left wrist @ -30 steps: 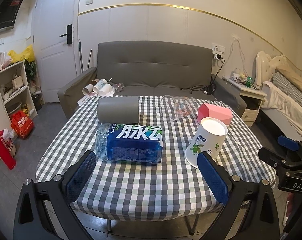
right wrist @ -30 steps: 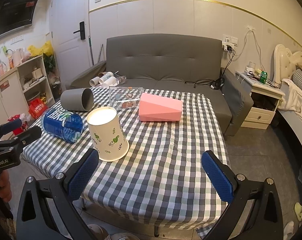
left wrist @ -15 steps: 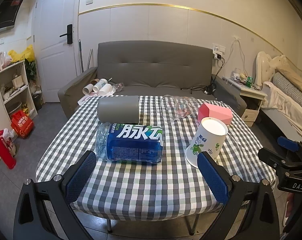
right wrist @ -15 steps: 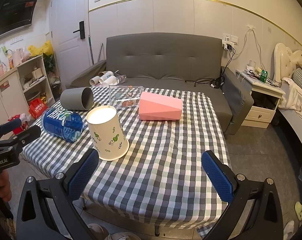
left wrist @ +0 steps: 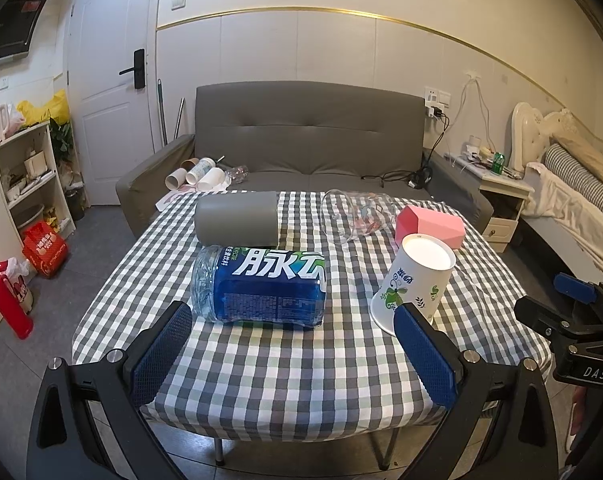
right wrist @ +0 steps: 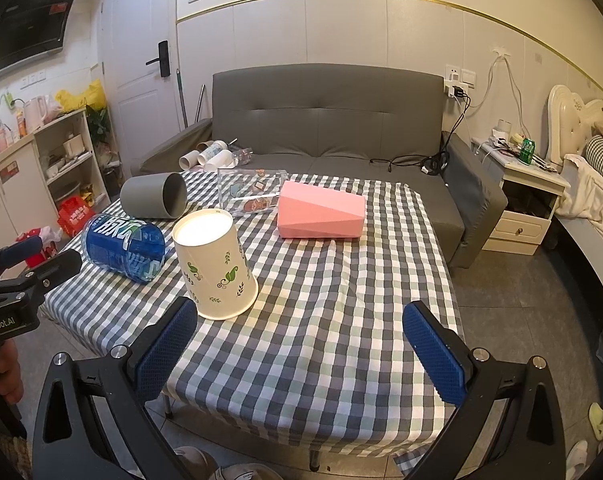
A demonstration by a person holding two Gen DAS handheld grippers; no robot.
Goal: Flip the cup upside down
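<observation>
A white paper cup with green leaf print stands mouth down on the checked tablecloth, its flat base up; it also shows in the right wrist view. My left gripper is open and empty, near the table's front edge, its right finger just in front of the cup. My right gripper is open and empty, its left finger close below the cup. Each gripper shows at the edge of the other's view.
On the table lie a blue-labelled water bottle, a grey cup on its side, a clear glass cup on its side and a pink box. A grey sofa stands behind.
</observation>
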